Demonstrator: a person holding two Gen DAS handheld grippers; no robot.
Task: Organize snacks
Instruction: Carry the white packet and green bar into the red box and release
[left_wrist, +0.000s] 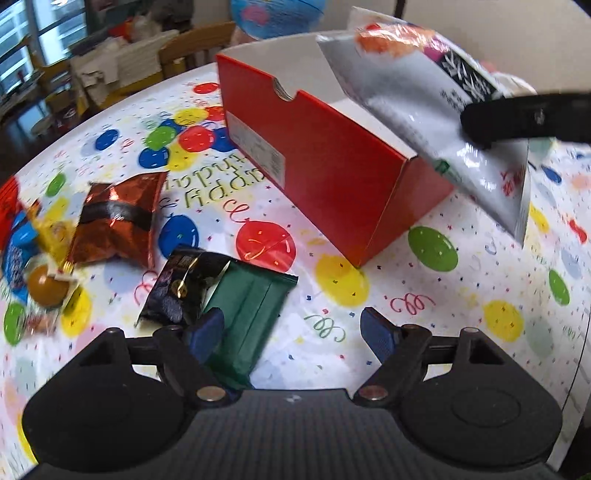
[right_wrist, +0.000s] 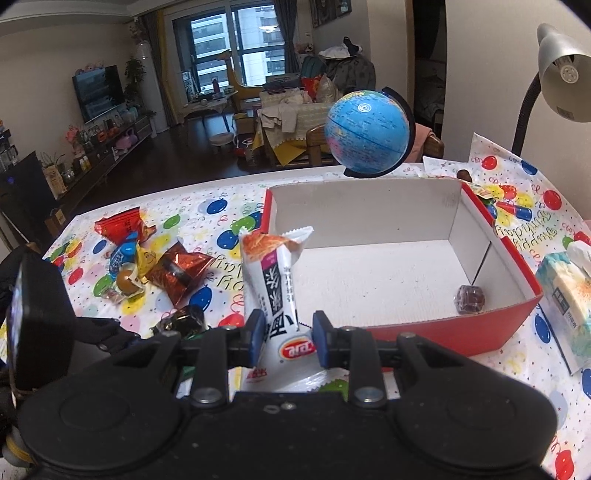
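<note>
My right gripper is shut on a tall white snack packet, held upright at the near left corner of the open red box. One small brown wrapped candy lies inside the box. In the left wrist view the same white packet hangs over the red box. My left gripper is open just above the table. A green packet lies by its left pad, not squeezed. Beside it sit a dark packet and a red foil packet.
A pile of mixed snacks lies at the table's left on the balloon tablecloth. A blue globe stands behind the box, a desk lamp at the back right, and a tissue pack right of the box.
</note>
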